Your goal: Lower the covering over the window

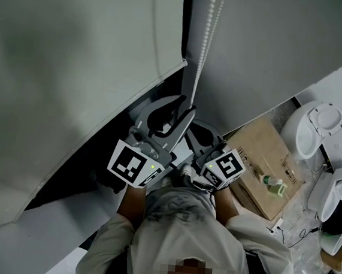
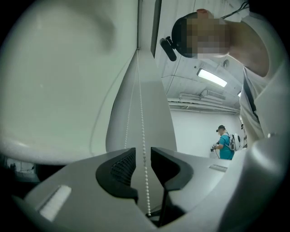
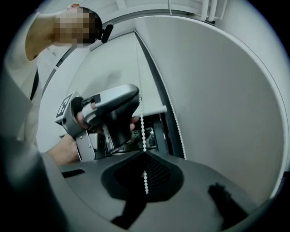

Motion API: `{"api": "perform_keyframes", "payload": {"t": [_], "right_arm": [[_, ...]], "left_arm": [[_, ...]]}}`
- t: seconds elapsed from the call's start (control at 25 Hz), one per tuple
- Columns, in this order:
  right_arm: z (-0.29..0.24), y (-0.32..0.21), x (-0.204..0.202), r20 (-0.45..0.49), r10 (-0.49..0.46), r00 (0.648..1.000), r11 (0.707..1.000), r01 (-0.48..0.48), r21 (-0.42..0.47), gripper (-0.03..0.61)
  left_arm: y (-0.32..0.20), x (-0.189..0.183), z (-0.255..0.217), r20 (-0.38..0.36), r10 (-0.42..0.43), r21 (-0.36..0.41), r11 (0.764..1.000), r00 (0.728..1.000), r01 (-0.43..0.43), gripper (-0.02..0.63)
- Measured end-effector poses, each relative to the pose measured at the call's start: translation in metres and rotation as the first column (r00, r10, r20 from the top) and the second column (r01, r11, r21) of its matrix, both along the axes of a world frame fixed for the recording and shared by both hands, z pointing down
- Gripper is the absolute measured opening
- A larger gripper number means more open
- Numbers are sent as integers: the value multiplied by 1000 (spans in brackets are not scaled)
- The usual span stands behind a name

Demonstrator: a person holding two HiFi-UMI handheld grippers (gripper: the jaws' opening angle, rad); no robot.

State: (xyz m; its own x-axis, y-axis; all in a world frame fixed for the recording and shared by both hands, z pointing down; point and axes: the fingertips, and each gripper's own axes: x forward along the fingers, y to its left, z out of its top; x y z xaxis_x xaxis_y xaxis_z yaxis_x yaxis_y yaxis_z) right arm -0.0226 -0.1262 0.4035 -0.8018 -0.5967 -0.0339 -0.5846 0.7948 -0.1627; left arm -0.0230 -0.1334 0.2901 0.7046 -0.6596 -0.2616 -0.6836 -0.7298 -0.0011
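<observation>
A pale roller blind [image 1: 76,64] covers the upper window, with dark glass showing under its bottom rail [image 3: 154,108]. A white bead chain [image 1: 208,34] hangs beside it as a loop. My left gripper [image 2: 143,156] stands open; one strand of the chain [image 2: 142,127] runs down the gap between its ribbed pads [image 2: 122,165] without touching either. Just below and to the right, my right gripper [image 3: 145,154] is shut on the same chain [image 3: 142,131], which passes through its closed tips. The chain's other strand [image 3: 174,122] hangs free. In the head view the left gripper [image 1: 176,113] sits above the right gripper [image 1: 204,136].
A cardboard box [image 1: 264,166] with a small green bottle [image 1: 271,182] lies on the floor at the right, beside white round devices [image 1: 316,126] and cables. A white sill [image 1: 59,231] runs under the window. A person in teal [image 2: 224,142] stands far off.
</observation>
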Motion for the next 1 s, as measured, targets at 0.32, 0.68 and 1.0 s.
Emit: {"api": "perform_keyframes", "payload": {"t": [0.32, 0.68, 1.0], "right_arm": [[7, 3, -6, 3, -12, 1000, 1000, 12, -13, 17], [-3, 6, 2, -26, 40, 999, 999, -39, 27, 18], [-41, 9, 29, 3, 88, 996, 990, -87, 110, 18]], "left_arm": [[-2, 8, -6, -5, 16, 23, 1000, 1000, -16, 56], [-3, 3, -4, -45, -5, -2, 1000, 999, 5, 17], [-10, 2, 31, -4, -25, -79, 997, 1000, 25, 15]]}}
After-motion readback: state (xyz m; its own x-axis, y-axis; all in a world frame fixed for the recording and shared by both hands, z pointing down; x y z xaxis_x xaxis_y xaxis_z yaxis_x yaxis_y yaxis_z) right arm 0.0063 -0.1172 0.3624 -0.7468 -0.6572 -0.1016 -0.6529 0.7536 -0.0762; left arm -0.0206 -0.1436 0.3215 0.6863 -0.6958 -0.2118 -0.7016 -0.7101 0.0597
